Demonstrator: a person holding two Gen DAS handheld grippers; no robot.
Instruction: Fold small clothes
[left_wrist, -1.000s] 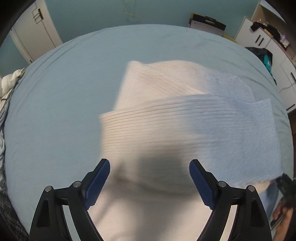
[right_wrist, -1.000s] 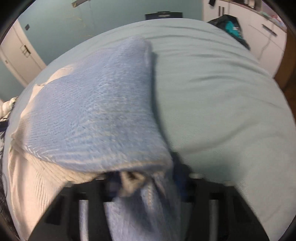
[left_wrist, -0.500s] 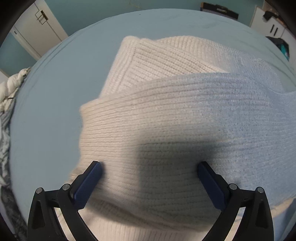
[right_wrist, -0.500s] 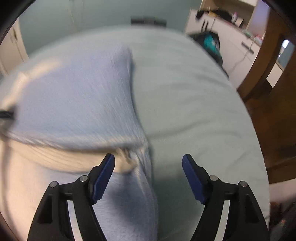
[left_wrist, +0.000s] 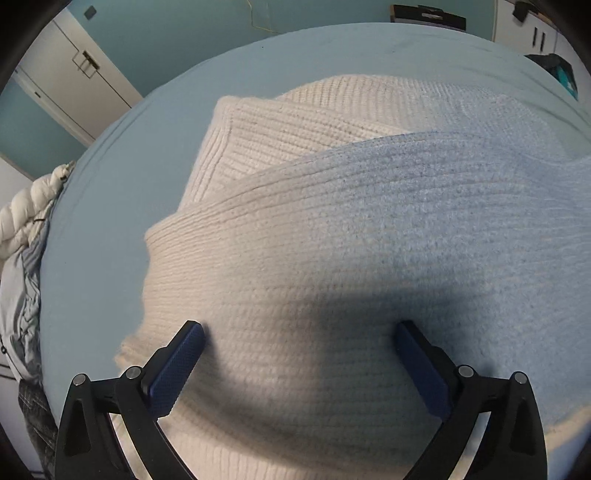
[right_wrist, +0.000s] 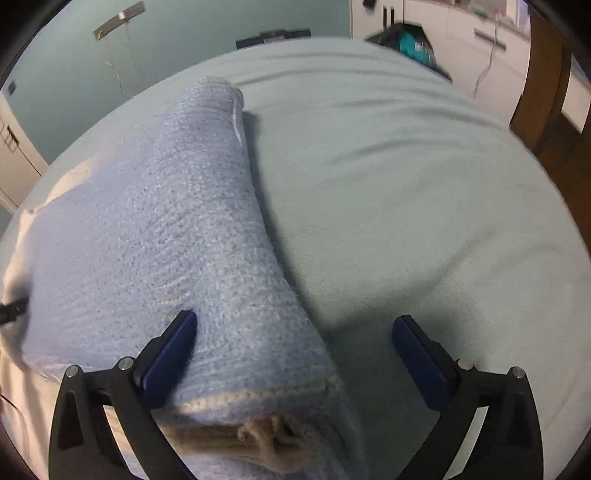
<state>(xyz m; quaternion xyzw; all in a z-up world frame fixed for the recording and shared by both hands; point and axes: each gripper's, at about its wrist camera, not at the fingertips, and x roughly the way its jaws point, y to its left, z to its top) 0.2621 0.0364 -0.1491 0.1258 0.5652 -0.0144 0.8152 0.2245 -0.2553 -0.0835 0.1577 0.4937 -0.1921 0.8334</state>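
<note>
Cream ribbed knit sweater, folded with one panel laid across another, lies on the pale blue bedsheet directly under both tools and fills the near view. The left gripper hovers over it with its blue-padded fingers spread wide, holding nothing. The right gripper is equally wide open and empty, straddling the sweater's right folded edge, one pad over knit, the other over bare sheet. Beside the bed's left side sits a white puffy quilted jacket. Farther off stand a teal wall, white cupboard doors, and, to the right, a brown wooden post and white drawers.
</note>
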